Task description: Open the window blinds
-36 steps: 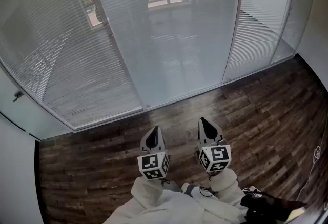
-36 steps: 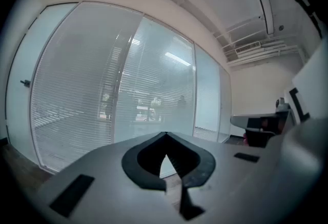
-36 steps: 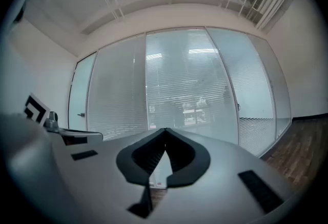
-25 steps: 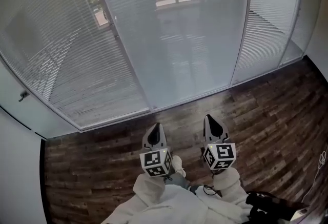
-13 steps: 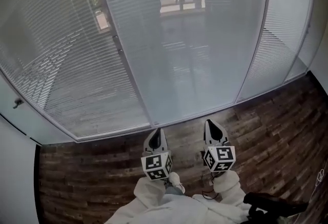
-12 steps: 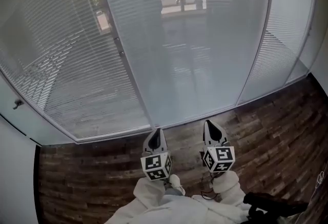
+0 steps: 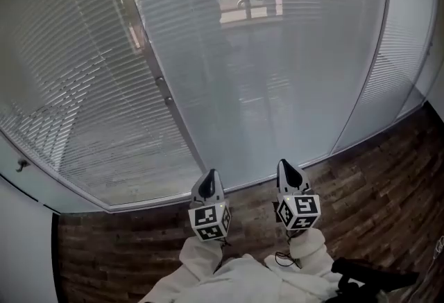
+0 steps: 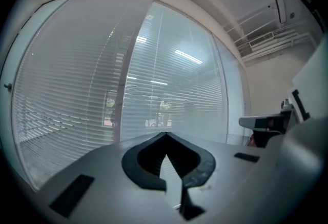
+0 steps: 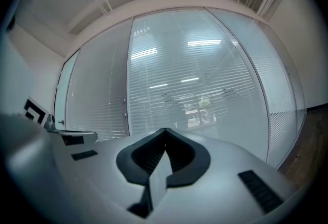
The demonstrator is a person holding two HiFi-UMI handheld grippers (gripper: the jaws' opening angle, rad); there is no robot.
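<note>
In front of the window, the left tongs and right tongs are held side by side, level, and pointing at the blinds. Each pair is clenched tip to tip on nothing. White sleeves run back from them over the dark wooden floor. The blinds hang lowered across the panes ahead, apart from both tongs.

The person wears white sleeves. The left gripper and right gripper are grey and black-tipped, each with a black-and-white marker cube at its six o'clock end.
</note>
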